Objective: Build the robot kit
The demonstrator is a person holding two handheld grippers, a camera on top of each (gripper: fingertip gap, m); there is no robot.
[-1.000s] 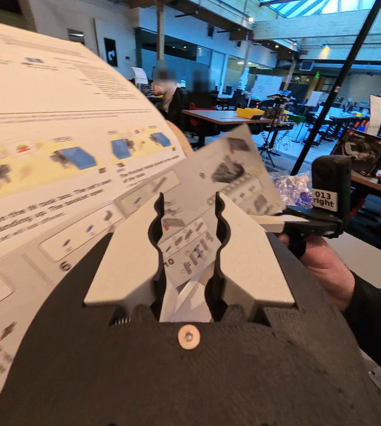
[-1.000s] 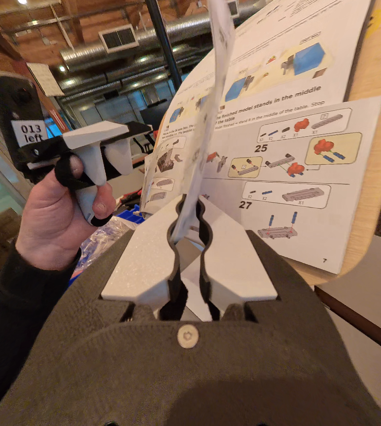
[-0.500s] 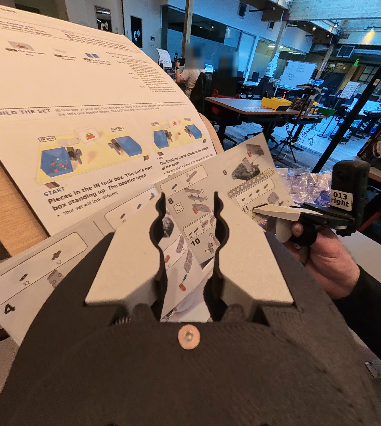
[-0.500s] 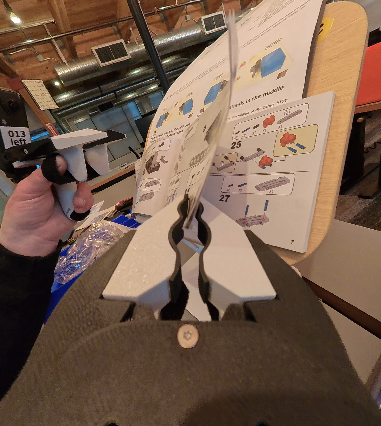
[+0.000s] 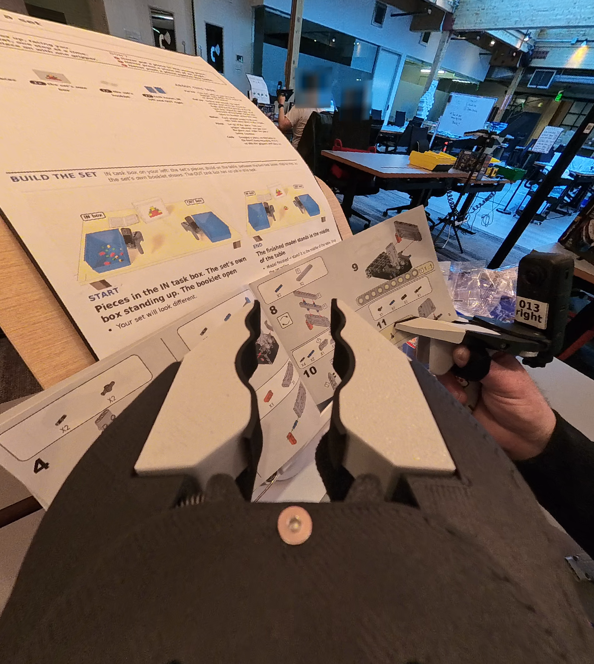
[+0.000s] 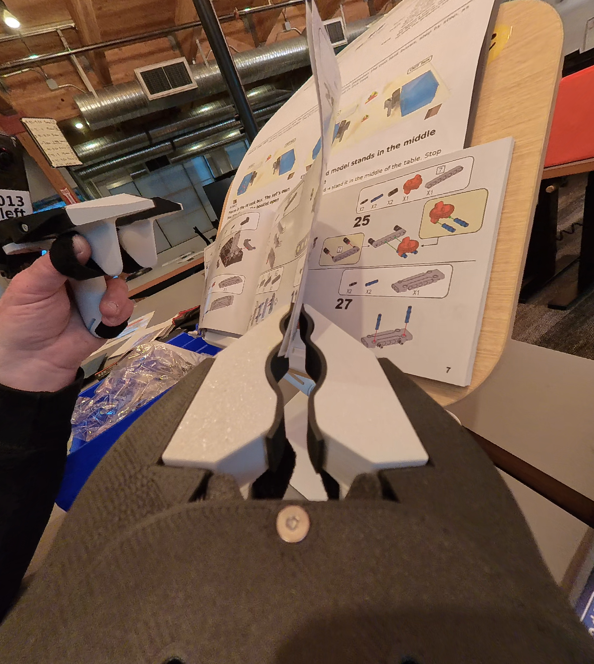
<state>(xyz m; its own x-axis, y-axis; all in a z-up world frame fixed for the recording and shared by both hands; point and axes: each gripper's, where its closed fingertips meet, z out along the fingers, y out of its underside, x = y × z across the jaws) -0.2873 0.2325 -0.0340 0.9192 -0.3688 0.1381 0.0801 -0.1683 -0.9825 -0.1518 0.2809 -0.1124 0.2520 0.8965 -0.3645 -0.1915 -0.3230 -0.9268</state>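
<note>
Right wrist view showed my right jaws [image 6: 297,323] pinching one page [image 6: 319,151] of the booklet [image 6: 432,273], lifting it upright; it leaned on the wooden board [image 6: 525,143]. My left jaws [image 5: 293,312] stayed released, holding nothing, near the booklet's left pages.

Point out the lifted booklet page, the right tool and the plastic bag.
lifted booklet page [image 5: 378,287], left wrist view, printed face.
right tool [image 6: 297,325], right wrist view, between its fingertips, pinching the page's lower edge.
plastic bag [image 6: 126,381], right wrist view, crinkled middle.
</note>
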